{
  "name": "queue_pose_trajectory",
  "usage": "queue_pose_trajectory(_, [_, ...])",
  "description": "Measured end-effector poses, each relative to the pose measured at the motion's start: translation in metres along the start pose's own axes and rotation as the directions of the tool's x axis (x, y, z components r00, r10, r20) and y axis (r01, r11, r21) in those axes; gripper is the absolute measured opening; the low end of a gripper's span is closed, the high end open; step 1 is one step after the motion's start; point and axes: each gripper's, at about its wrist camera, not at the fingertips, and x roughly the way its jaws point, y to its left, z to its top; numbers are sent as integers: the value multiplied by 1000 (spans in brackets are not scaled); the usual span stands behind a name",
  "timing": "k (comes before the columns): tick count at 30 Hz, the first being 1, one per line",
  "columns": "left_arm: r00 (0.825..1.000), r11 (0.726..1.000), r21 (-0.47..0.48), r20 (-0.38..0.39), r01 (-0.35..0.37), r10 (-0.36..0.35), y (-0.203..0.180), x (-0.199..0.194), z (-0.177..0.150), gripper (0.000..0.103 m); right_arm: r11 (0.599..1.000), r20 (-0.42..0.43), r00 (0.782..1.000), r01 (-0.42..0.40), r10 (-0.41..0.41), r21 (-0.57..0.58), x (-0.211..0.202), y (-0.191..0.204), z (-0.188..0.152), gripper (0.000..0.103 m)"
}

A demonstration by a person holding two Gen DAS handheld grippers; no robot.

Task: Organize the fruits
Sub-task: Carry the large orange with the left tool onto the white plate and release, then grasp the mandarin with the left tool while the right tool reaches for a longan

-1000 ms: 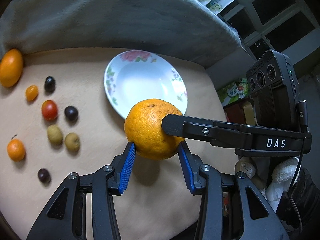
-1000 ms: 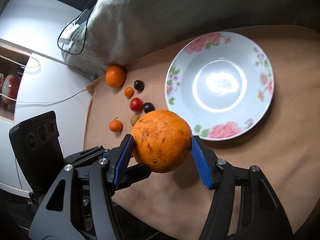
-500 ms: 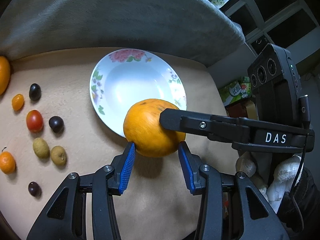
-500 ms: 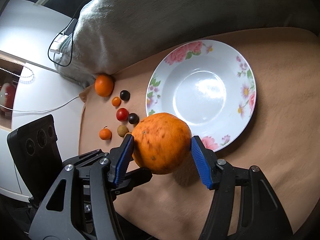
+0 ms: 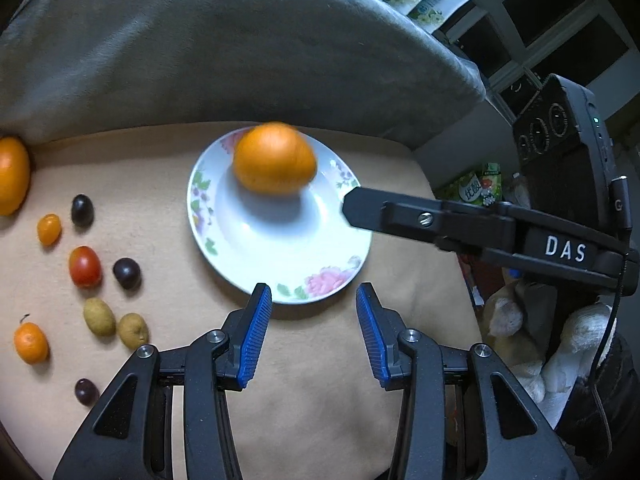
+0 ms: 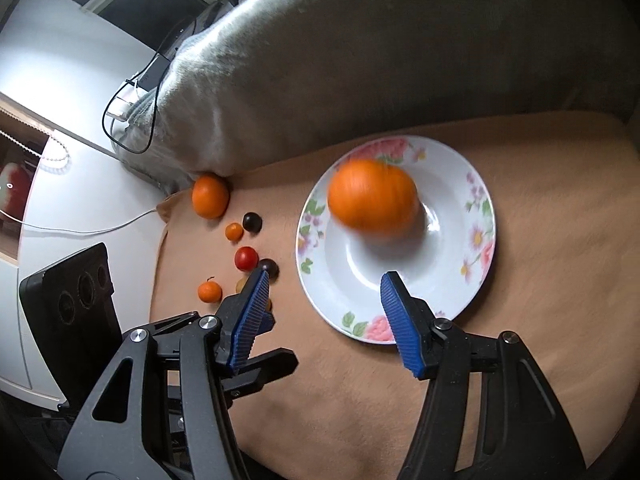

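Note:
A large orange, blurred by motion, is in the white floral plate near its far rim. My right gripper is open and empty just in front of the plate; its black finger reaches over the plate's right edge. My left gripper is open and empty at the plate's near rim. Small fruits lie left of the plate: a second orange, a red tomato, dark grapes, small brown fruits and small tangerines.
A tan cloth covers the surface. A grey cushion rises behind the plate. A white cabinet with cables stands on the left of the right wrist view. Shelves and packets are to the right.
My right gripper opened and let go of the large orange, which now lies blurred in the plate. Both grippers pulled back from it.

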Motion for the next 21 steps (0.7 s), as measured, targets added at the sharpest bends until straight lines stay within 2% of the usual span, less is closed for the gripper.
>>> queue_pose_trajectory(11, [998, 998, -37, 28, -59, 60, 26, -22, -11, 42, 991, 25, 996, 89, -87, -104, -2, 26, -2, 62])
queue_pose_trajectory(17, [993, 994, -55, 62, -94, 97, 48, -45, -21, 44, 984, 27, 995, 101, -98, -146, 2, 41, -5, 62])
queue_pose_trajectory(21, [986, 986, -86, 77, -140, 147, 66, -59, -28, 44, 978, 14, 996, 94, -93, -185, 9, 53, -9, 62])
